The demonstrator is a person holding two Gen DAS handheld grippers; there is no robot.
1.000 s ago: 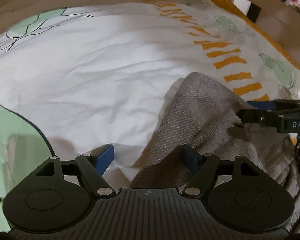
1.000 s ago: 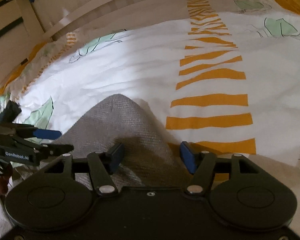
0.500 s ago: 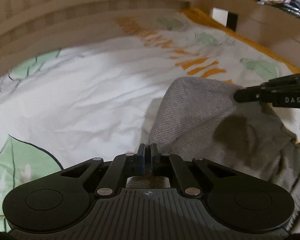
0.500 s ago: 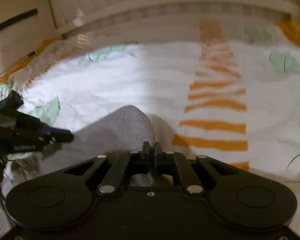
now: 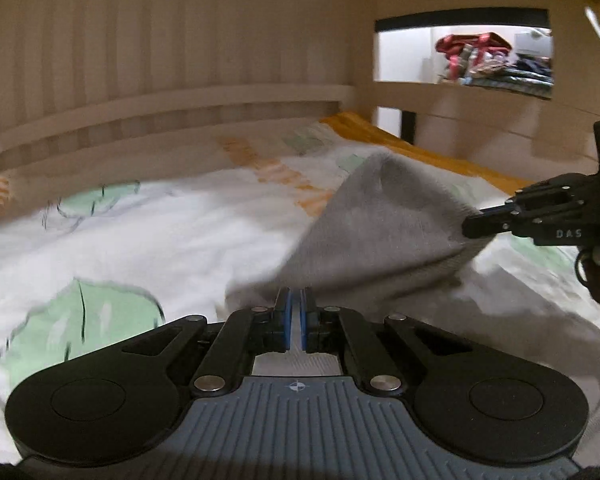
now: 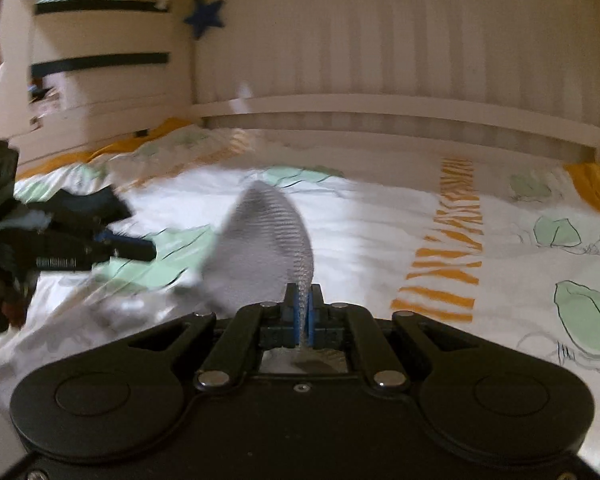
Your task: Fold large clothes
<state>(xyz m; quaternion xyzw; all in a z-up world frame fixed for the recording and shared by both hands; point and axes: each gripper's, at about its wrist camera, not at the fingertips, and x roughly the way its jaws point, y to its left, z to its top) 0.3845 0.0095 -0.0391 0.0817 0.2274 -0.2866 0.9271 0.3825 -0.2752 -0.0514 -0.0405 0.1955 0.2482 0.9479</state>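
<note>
The left gripper is pinched tight on one edge of the grey garment, and the right gripper is clamped on another edge (a thin strip of cloth shows between its blue pads). The garment is lifted into a peak above the white bedsheet with orange stripes and green leaves.

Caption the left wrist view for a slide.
Left gripper and right gripper, both shut on the grey garment, lift it off the leaf-print bedsheet.
</note>
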